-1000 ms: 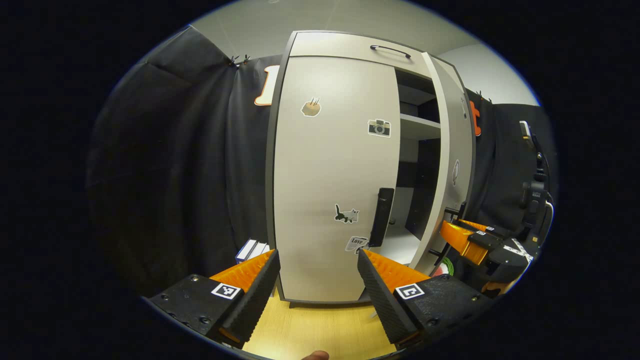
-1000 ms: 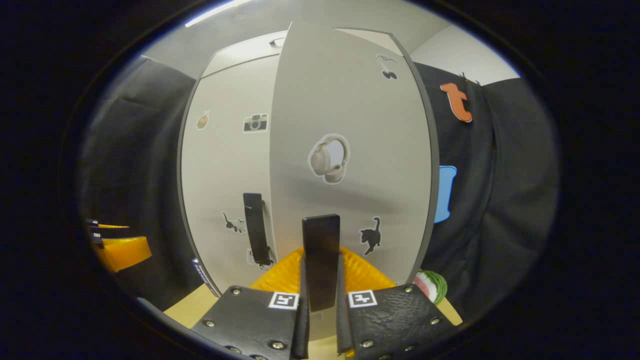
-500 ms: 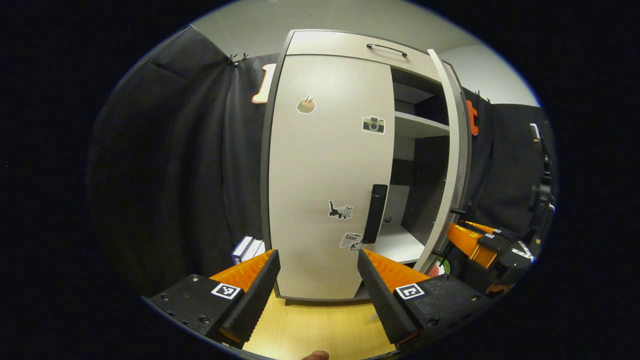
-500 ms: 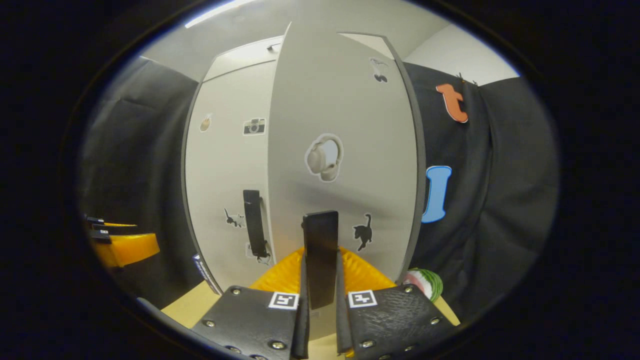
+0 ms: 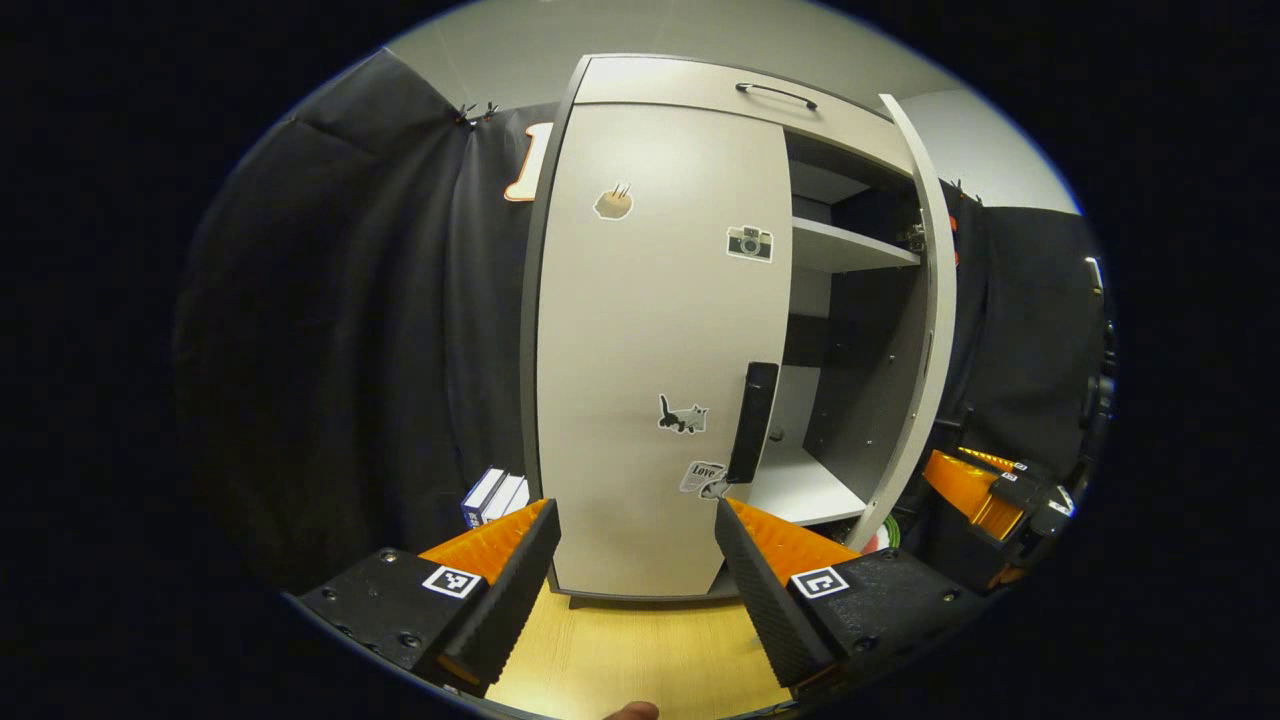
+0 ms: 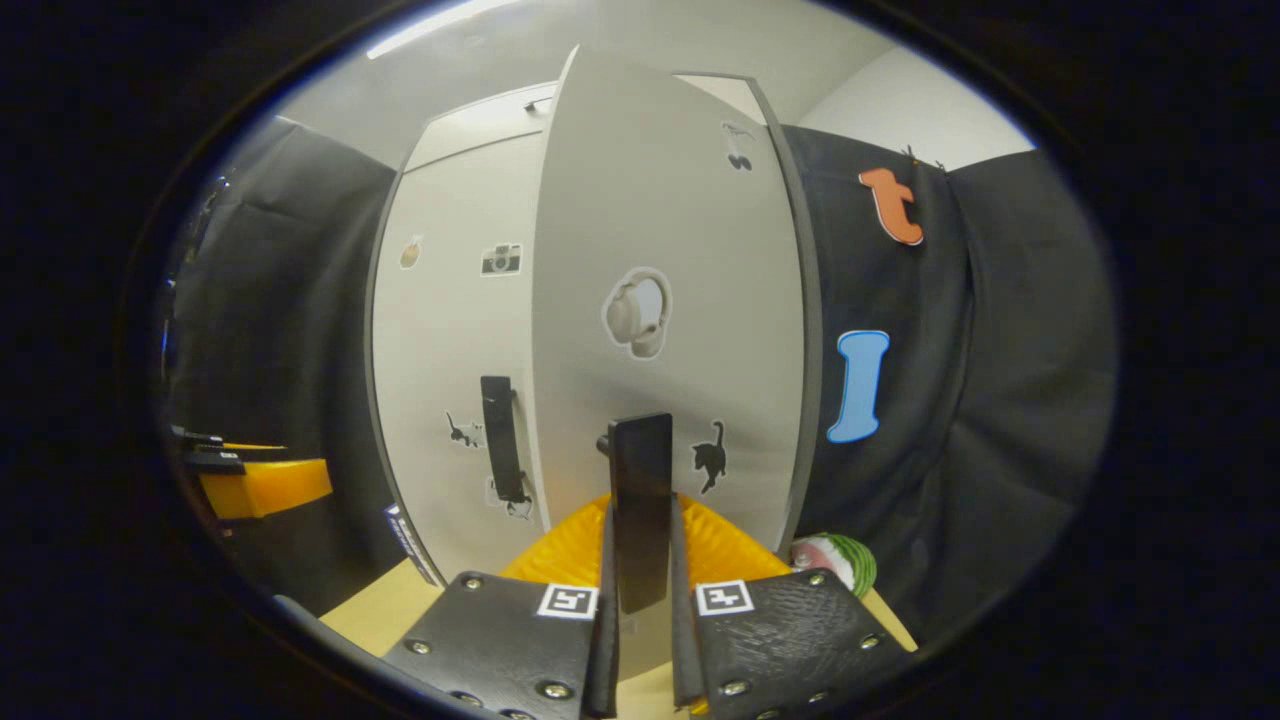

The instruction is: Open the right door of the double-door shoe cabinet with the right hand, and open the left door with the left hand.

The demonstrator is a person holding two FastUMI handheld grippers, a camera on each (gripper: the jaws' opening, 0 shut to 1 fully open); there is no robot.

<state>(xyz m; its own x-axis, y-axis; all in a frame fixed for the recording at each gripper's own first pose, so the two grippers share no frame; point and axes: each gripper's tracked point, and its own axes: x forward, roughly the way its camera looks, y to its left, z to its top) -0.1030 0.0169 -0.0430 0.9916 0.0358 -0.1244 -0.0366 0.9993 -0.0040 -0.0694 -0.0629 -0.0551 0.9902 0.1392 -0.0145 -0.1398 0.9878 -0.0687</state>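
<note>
The pale grey shoe cabinet (image 5: pixel 690 95) stands ahead on a wooden floor. Its left door (image 5: pixel 650 340) is closed, with a black vertical handle (image 5: pixel 751 422) at its right edge. My left gripper (image 5: pixel 635 560) is open a little short of that door, below the handle. The right door (image 6: pixel 665 300) is swung out, edge-on in the left gripper view as the door's edge (image 5: pixel 925 330), baring shelves (image 5: pixel 850 250). My right gripper (image 6: pixel 640 590) is shut on the right door's black handle (image 6: pixel 640 500). It also appears as the right gripper (image 5: pixel 985 495) beyond the open door.
Black cloth walls stand on both sides of the cabinet. Small boxes (image 5: pixel 490 495) sit on the floor by the cabinet's left side. A round green-and-white object (image 6: pixel 835 562) lies at the foot of the right door. The wooden floor (image 5: pixel 640 660) runs under the grippers.
The right door has swung further open with my right gripper holding its handle, showing more of the shelves inside. The left gripper has stayed open in front of the left door.
</note>
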